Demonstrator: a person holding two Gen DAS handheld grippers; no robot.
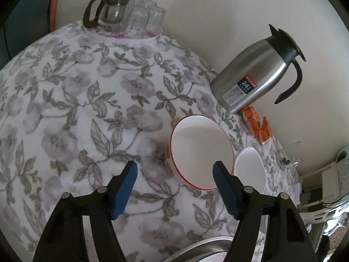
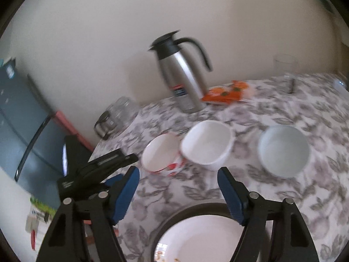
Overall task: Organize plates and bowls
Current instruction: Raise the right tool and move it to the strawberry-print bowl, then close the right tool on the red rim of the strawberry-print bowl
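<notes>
Just beyond spread left fingers (image 1: 220, 170): red-rimmed bowl (image 1: 200, 150), nothing pinched; right fingers (image 2: 224, 179) likewise spread

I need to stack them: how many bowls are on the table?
3: red-rimmed bowl on the left, white bowl touching it, pale bowl apart to the right. Others may be out of view.

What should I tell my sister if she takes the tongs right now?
Left tongs: open, holding nothing, above the cloth just before the red-rimmed bowl.
Right tongs: open, holding nothing, over the dark-rimmed plate, aimed toward the bowls.
Things: the red-rimmed bowl and the plain white bowl sit right next to each other on the flowered tablecloth; a third white bowl stands apart to their right in the right view.
Done: nothing stacked yet.
Left: gather the three bowls together and sort the plate.
</notes>
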